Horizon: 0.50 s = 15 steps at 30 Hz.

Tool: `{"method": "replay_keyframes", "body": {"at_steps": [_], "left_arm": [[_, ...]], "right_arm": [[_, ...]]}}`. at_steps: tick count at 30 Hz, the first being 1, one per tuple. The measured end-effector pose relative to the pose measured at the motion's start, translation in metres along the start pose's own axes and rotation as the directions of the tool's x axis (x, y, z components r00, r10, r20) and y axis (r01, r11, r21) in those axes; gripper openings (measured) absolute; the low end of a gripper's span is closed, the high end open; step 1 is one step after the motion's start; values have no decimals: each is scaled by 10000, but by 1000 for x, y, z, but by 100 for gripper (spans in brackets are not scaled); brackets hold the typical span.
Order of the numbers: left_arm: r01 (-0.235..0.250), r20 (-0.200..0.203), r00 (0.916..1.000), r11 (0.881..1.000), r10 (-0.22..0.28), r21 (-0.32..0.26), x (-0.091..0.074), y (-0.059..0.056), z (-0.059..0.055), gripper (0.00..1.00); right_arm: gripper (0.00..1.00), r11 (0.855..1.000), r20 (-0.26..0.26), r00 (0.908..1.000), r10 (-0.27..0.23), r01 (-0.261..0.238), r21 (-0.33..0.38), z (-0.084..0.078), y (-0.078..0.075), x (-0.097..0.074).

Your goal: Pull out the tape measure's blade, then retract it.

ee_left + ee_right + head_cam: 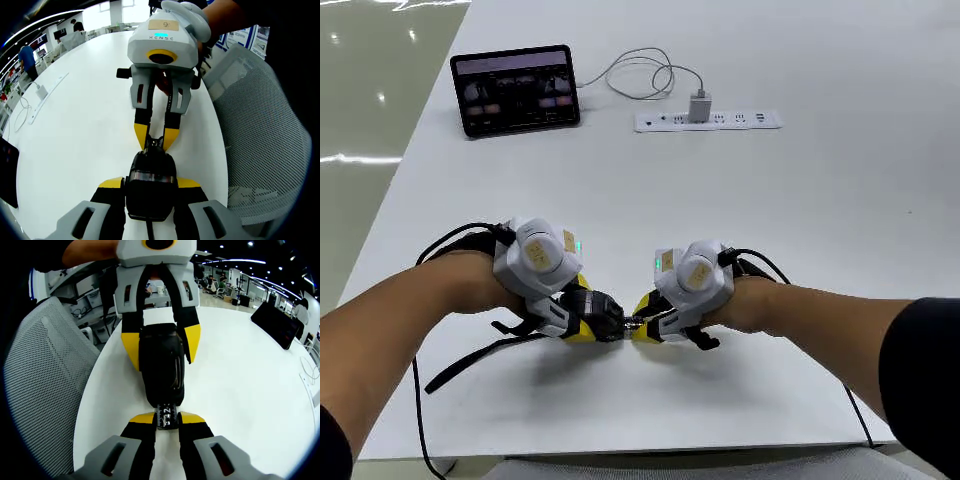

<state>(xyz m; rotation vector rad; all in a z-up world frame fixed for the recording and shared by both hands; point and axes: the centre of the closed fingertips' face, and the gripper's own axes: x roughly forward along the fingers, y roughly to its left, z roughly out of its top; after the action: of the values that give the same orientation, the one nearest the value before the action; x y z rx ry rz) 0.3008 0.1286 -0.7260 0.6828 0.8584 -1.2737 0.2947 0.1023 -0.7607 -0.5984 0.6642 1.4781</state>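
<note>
A black tape measure [603, 314] lies low over the white table [800, 220] near its front edge. My left gripper [584, 310] is shut on its case; in the left gripper view the case [151, 167] sits between my yellow-tipped jaws [150, 184]. My right gripper [642, 322] faces it from the right, shut on the blade's end. In the right gripper view a short piece of blade [166, 415] marked "2" lies between the yellow tips of that gripper [167, 420], right against the case [161, 365]. The grippers are almost tip to tip.
A tablet [516, 88] stands at the table's back left. A white power strip [708, 120] with a charger and looped cable lies at the back centre. A grey mesh chair [260, 140] is just beyond the table's front edge. Black cables trail from both grippers.
</note>
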Motion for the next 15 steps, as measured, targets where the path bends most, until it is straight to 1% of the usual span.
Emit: {"method": "replay_keyframes", "body": {"at_steps": [2,3,8,15], "left_arm": [[4,-6,10000,10000,-4,12,0,0,0,33],[4,-4,10000,10000,-4,13,0,0,0,33],[14,71,10000,10000,-14,-24,0,0,0,33],[-21,195,9998,10000,22,-84,-1,-1,1,33]], "right_arm": [[13,10000,30,10000,-52,52,-8,2,0,2],[12,9999,34,10000,-30,31,-152,1,0,0],[11,10000,78,10000,30,-30,-37,0,0,-3],[11,10000,122,9999,-20,20,-34,-3,-1,-6]]}}
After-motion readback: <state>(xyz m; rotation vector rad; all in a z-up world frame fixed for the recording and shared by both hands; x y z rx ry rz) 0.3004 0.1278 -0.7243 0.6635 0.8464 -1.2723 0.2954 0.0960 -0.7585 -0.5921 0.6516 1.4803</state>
